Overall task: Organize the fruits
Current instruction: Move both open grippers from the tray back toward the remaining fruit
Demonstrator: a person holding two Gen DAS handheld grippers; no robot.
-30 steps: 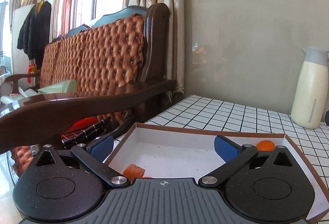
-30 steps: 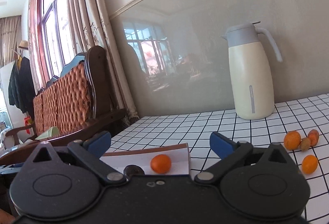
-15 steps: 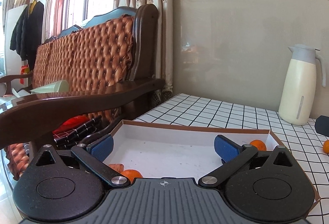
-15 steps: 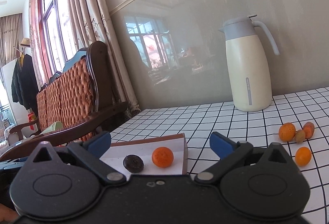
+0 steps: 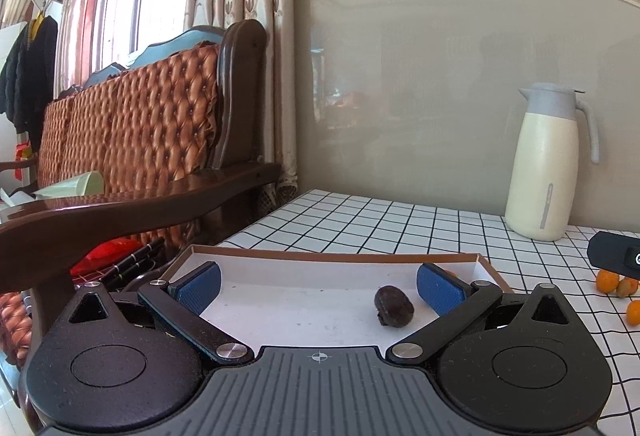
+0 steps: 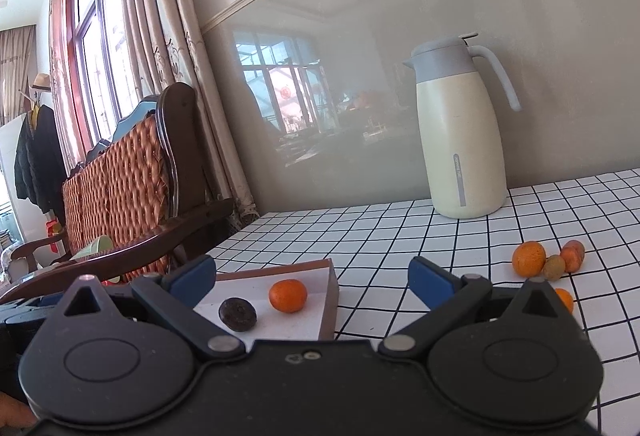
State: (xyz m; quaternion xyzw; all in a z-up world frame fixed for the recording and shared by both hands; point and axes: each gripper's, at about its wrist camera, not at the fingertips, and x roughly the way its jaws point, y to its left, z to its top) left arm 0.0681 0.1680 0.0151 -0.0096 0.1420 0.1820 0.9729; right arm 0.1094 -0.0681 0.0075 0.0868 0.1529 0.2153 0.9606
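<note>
Both wrist views sit low over the desk (image 5: 360,220), facing the wall; both share the tray (image 5: 320,257) (image 6: 326,300) close below and the thermos (image 5: 546,164) (image 6: 460,132).

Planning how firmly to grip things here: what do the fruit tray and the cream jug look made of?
Tray: likely cardboard, matte white inside, with thin brown walls. Jug: smooth cream body, possibly coated metal or plastic; grey lid and handle look plastic.

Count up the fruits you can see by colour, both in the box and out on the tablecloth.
Orange: 4, one in the box, one large, one elongated, and one half hidden behind the right tool.
Dark brown: 1, in the box.
Greenish-brown: 1, in the cluster.
Total: 6
</note>
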